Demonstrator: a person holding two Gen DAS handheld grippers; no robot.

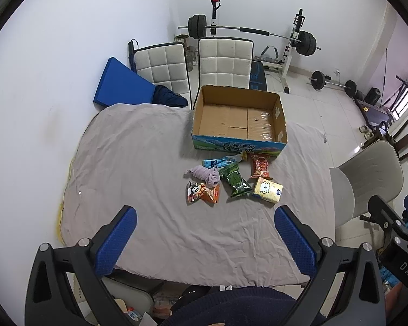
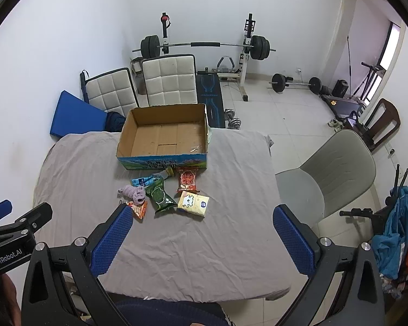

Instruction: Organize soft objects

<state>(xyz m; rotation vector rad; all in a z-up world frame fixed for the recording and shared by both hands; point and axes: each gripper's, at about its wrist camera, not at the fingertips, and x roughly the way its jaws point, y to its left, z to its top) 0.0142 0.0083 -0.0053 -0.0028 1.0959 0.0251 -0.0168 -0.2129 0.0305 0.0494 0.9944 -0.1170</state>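
Note:
An empty cardboard box [image 1: 239, 119] [image 2: 164, 138] stands at the far side of a table under a grey cloth [image 1: 138, 163] [image 2: 204, 244]. In front of it lie a purple cloth [image 1: 205, 175] [image 2: 133, 193], a green snack bag [image 1: 235, 180] [image 2: 160, 197], a red snack bag [image 1: 261, 167] [image 2: 187, 179], a yellow tissue pack [image 1: 268, 190] [image 2: 193, 204], an orange snack bag [image 1: 204, 193] [image 2: 139, 209] and a blue packet [image 1: 217, 162] [image 2: 144, 181]. My left gripper [image 1: 205, 228] and right gripper [image 2: 201, 228] are open and empty, held above the near table edge.
Two white padded chairs [image 1: 193, 65] [image 2: 149, 84] stand behind the table, a beige chair [image 1: 367, 179] [image 2: 331, 179] to its right. A blue mat [image 1: 122, 84] leans on the left wall. A barbell rack [image 1: 258, 32] and weights stand on the floor beyond.

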